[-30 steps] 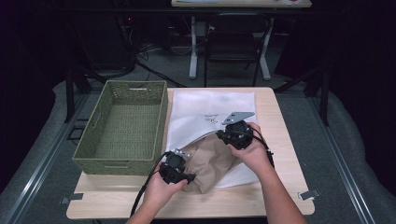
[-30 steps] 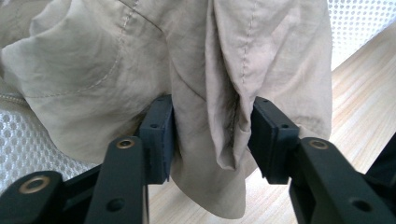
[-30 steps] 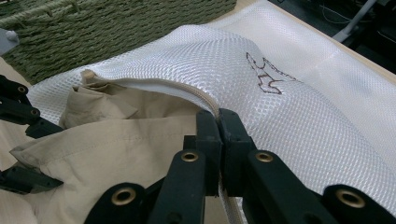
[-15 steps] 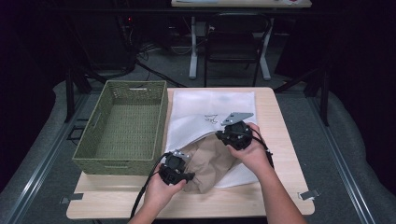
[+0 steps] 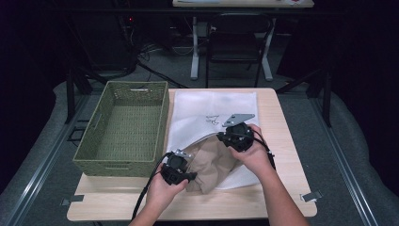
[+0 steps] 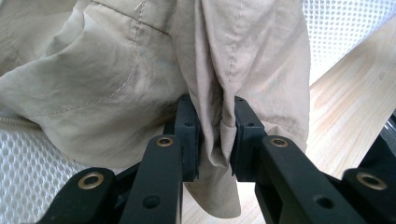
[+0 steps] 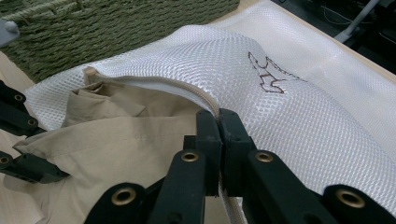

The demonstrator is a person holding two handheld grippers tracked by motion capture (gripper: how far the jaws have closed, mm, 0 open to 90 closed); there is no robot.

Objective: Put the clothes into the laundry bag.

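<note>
Now lower centre of frame: left gripper (image 6: pixel 215 140) just closing, pinching beige garment (image 6: pixel 140 70); right gripper (image 7: pixel 218 140) clamped on mesh bag (image 7: pixel 299 121) rim.

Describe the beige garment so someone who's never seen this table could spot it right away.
Start at the wooden table and find the white mesh laundry bag lying right of the green woven basket. The beige garment spills from that bag's zippered front edge, pinched by the left gripper. It is the crumpled tan cloth, unlike the flat white mesh.
</note>
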